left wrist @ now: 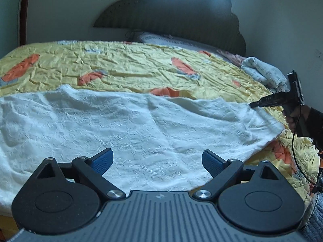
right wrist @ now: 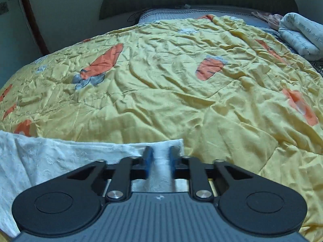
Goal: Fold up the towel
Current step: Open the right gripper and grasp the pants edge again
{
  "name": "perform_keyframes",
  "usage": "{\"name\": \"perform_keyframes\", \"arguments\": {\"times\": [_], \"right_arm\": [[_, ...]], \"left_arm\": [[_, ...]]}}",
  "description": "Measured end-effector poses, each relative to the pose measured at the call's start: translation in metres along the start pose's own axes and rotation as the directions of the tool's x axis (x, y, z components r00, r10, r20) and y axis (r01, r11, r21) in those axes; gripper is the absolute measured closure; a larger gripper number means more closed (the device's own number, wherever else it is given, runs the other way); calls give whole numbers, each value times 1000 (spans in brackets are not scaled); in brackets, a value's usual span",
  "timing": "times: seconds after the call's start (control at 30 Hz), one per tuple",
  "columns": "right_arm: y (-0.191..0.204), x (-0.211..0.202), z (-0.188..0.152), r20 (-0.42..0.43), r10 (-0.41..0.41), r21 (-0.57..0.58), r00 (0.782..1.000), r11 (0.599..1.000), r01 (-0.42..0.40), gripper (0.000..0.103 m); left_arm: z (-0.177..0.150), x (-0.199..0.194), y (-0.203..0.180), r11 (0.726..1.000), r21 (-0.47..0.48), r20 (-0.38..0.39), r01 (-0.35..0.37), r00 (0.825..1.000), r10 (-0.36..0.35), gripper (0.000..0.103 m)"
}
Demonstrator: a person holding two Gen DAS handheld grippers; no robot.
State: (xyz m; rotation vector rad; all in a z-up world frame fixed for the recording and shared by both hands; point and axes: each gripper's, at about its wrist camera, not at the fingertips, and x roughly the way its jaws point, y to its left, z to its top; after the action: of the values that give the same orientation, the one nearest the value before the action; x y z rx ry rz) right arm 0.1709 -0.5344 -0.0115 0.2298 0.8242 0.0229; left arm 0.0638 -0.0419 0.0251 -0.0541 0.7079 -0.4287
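A white textured towel lies spread across the near part of a yellow bedspread with orange carrot prints. My left gripper hovers low over the towel's near edge, open, with nothing between its blue pads. In the left wrist view my right gripper pinches the towel's far right corner, which is lifted slightly. The right wrist view shows that gripper shut on the towel, with a bunched strip of cloth between the blue pads.
A person's hand holds the right gripper, with a black cable hanging below it. A folded pale blanket and a pink cloth lie at the bed's far right. A dark headboard and walls stand behind the bed.
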Motion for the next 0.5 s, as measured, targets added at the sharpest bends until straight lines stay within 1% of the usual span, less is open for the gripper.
{"name": "perform_keyframes", "arguments": {"times": [0.03,0.1,0.2,0.3,0.33,0.4,0.43,0.47,0.5], "right_arm": [[-3,-5,1,23,10,17,1000,1000,-10,94],[-8,-10,1,50,35,63,998,997,-38,95],[-14,3,-6,27,7,89,1000,996,-10,95],[-20,6,-13,61,13,149,998,989,-22,95],[-21,4,-15,77,11,172,997,985,-24,93],[-26,-4,-17,87,7,240,996,970,-28,88],[-30,-13,-19,87,6,292,996,956,-31,80],[-36,-25,-24,109,20,347,994,936,-57,69],[-43,-41,-33,155,46,405,987,908,-106,61]], "left_arm": [[1,2,-2,1000,-1,-6,-1,1000,1,7],[1,6,-5,1000,2,-8,11,1000,-11,7],[-1,13,-14,999,22,-17,33,999,-32,7],[-6,21,-22,999,45,-34,30,999,-29,7],[-7,23,-23,998,48,-41,35,999,-33,7],[-10,23,-26,998,49,-45,47,998,-45,7],[-10,20,-27,997,52,-42,53,998,-51,7],[-9,18,-28,997,58,-36,59,998,-57,7],[-10,15,-29,996,62,-28,63,998,-61,7]]}}
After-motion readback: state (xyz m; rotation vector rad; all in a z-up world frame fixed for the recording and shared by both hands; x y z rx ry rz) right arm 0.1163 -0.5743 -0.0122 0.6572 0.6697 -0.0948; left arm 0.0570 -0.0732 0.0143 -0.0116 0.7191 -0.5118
